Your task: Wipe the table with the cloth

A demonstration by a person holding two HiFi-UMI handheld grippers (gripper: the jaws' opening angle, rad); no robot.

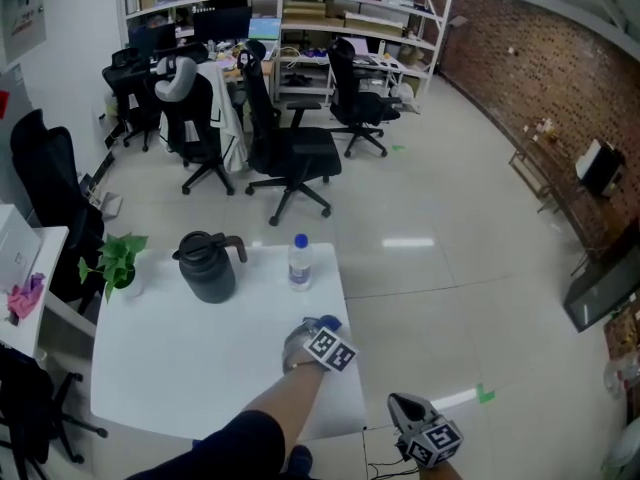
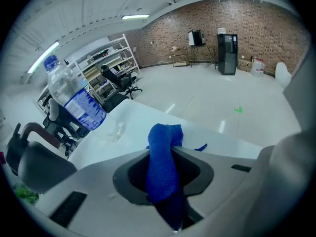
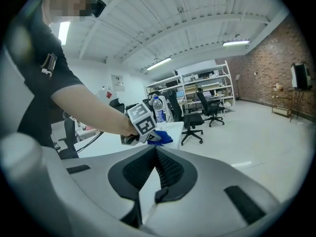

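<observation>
Nearest, at the bottom edge of the head view: right gripper (image 1: 400, 405), off the table and over the floor, its hand cut off by the frame. Its own view shows the jaws together with nothing between them.

Next: left gripper (image 1: 322, 328) over the near right part of the white rectangular table (image 1: 180, 368), close to the right edge. Its jaws are clamped on a crumpled blue cloth (image 2: 163, 167) that sticks out past the tips. From above, the cloth is mostly hidden under the gripper, with only a blue scrap showing. Contact with the tabletop is hard to make out.

Farther on the table: clear plastic water bottle with blue cap (image 1: 300, 263), upright; black lidded jug (image 1: 208, 266); small green plant (image 1: 118, 261) at the left edge, its pot indistinct.

Beyond: black office chairs (image 1: 290, 153).
</observation>
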